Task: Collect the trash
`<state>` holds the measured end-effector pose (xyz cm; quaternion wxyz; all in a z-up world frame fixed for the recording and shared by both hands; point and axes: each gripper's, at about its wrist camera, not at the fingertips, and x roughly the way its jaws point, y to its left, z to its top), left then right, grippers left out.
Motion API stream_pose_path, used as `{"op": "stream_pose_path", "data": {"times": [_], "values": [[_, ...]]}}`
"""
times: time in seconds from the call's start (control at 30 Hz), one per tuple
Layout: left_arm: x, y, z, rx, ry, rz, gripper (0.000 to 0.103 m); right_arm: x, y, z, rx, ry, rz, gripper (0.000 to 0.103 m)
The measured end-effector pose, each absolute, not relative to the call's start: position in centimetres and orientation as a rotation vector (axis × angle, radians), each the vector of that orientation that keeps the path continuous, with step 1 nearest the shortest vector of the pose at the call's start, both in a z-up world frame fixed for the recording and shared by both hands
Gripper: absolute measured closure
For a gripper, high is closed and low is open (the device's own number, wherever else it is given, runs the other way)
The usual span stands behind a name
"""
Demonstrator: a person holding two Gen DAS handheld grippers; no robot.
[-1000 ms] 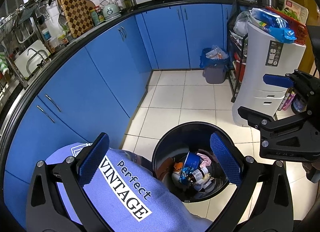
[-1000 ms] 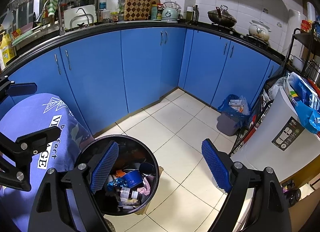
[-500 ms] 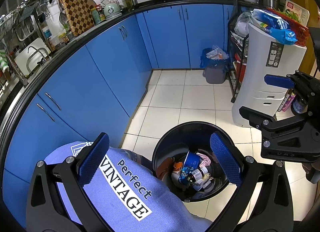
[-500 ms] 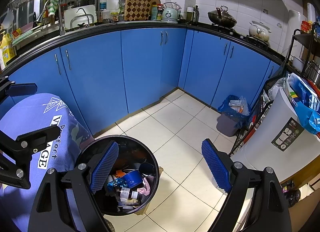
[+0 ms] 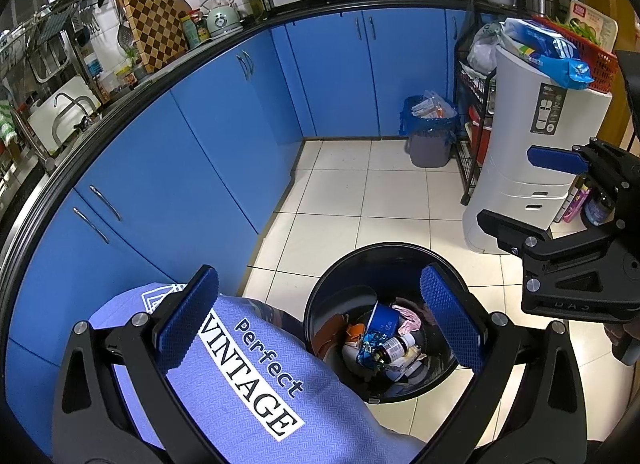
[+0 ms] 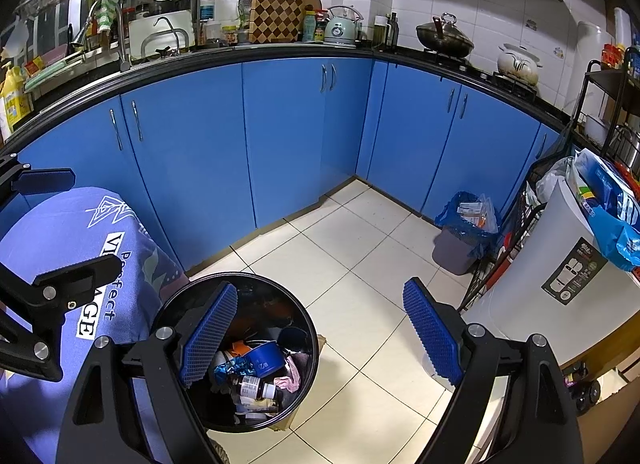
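Note:
A round black bin [image 5: 384, 248] stands on the tiled floor, holding a blue cup [image 5: 382, 318], a brown bottle with a white cap [image 5: 394, 348], pink wrapping and other scraps. My left gripper [image 5: 318, 320] hangs open above the bin's left rim and a blue cloth printed "Perfect VINTAGE" [image 5: 256, 384], with nothing between its pads. The right gripper [image 6: 320, 336] is also open and empty, its left pad over the bin [image 6: 240, 275] and its right pad over bare tiles. Each gripper shows in the other's view: the right gripper [image 5: 506, 185], the left gripper [image 6: 96, 221].
Blue cabinets [image 6: 288, 135] curve around the back and left. A small grey bin with a blue liner [image 6: 464, 232] sits in the far corner. A white appliance [image 5: 532, 167] and a black wire rack [image 5: 466, 135] stand on the right. Pale floor tiles [image 6: 360, 264] lie between.

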<state>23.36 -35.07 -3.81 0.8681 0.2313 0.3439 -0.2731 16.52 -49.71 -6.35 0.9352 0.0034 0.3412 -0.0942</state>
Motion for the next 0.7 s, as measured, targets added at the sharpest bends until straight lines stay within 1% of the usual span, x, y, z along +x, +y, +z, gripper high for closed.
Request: {"op": "stream_pose_path", "data": {"times": [0.7], "values": [[23.36,-34.98,-3.83,0.481,0.722,-0.572,0.004,16.50,-49.58,-6.39,0.007,0.697,-0.194,0.020]]}}
